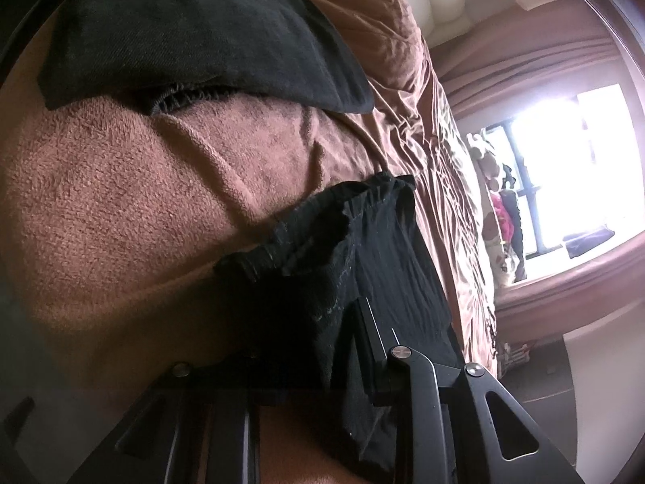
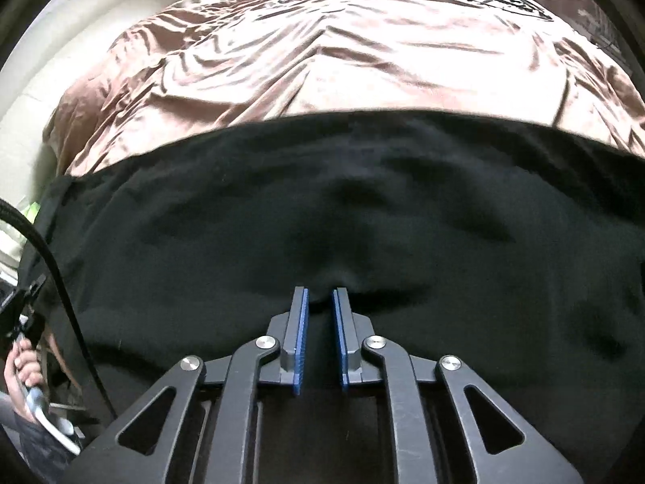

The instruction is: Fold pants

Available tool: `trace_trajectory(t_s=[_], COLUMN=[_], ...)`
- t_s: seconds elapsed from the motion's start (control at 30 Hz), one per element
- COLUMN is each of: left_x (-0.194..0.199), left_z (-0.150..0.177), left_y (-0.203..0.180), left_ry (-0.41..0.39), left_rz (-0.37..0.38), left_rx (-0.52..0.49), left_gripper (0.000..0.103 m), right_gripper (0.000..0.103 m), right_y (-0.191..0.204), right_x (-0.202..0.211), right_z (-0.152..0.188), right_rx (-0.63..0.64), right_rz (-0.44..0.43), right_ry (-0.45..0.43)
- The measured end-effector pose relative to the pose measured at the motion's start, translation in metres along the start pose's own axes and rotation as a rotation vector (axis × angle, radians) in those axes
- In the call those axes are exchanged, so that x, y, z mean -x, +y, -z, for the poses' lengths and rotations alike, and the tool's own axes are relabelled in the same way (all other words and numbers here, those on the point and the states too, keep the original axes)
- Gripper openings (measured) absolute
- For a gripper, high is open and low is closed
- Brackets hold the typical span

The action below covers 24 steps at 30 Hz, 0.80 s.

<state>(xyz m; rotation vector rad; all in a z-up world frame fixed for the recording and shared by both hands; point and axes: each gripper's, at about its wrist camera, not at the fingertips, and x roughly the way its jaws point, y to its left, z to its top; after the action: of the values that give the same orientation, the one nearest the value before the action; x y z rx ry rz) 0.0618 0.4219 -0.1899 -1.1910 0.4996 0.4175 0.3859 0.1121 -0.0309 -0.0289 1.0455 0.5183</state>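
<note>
The black pants (image 2: 363, 209) lie spread across the bed and fill the middle of the right wrist view. My right gripper (image 2: 321, 294) points down onto them, its blue pads (image 2: 302, 330) close together, pinching a small pucker of the cloth. In the left wrist view, my left gripper (image 1: 334, 322) is shut on a bunched, ruffled edge of the black pants (image 1: 363, 250). That cloth drapes over and hides the left finger; only the right finger (image 1: 373, 326) shows.
A dark folded garment (image 1: 181, 32) with an elastic edge rests on a brown terry blanket (image 1: 121, 201). The shiny tan bedspread (image 2: 322, 40) covers the bed beyond the pants. A hand (image 2: 24, 367) and a black cable (image 2: 52, 250) are at the lower left. A bright window (image 1: 564, 153) is at the right.
</note>
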Motion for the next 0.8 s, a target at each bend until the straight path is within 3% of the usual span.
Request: trace_trajectory(t_s=[0.53, 0.6, 0.67, 0.8], left_x=[0.001, -0.001, -0.001, 0.003], left_z=[0.001, 0.004, 0.004, 0.001], left_y=[-0.003, -0.004, -0.004, -0.008], left_ry=[-0.009, -0.003, 0.002, -0.011], left_rz=[-0.003, 0.000, 0.004, 0.022], left_rx=[0.014, 0.008, 0.009, 0.007], left_gripper=[0.026, 0.023, 0.015, 0.007], right_gripper=[0.009, 0.009, 0.009, 0.009], right_y=[0.003, 0.004, 0.007, 0.006], right_x=[-0.047, -0.049, -0.046, -0.037], right_z=[-0.066, -0.066, -0.063, -0.046], right_rx=[0.035, 0.035, 0.041, 0.016], right_rz=[0.087, 0.098, 0.096, 0.052], right_ry=[-0.011, -0.011, -0.013, 0.003])
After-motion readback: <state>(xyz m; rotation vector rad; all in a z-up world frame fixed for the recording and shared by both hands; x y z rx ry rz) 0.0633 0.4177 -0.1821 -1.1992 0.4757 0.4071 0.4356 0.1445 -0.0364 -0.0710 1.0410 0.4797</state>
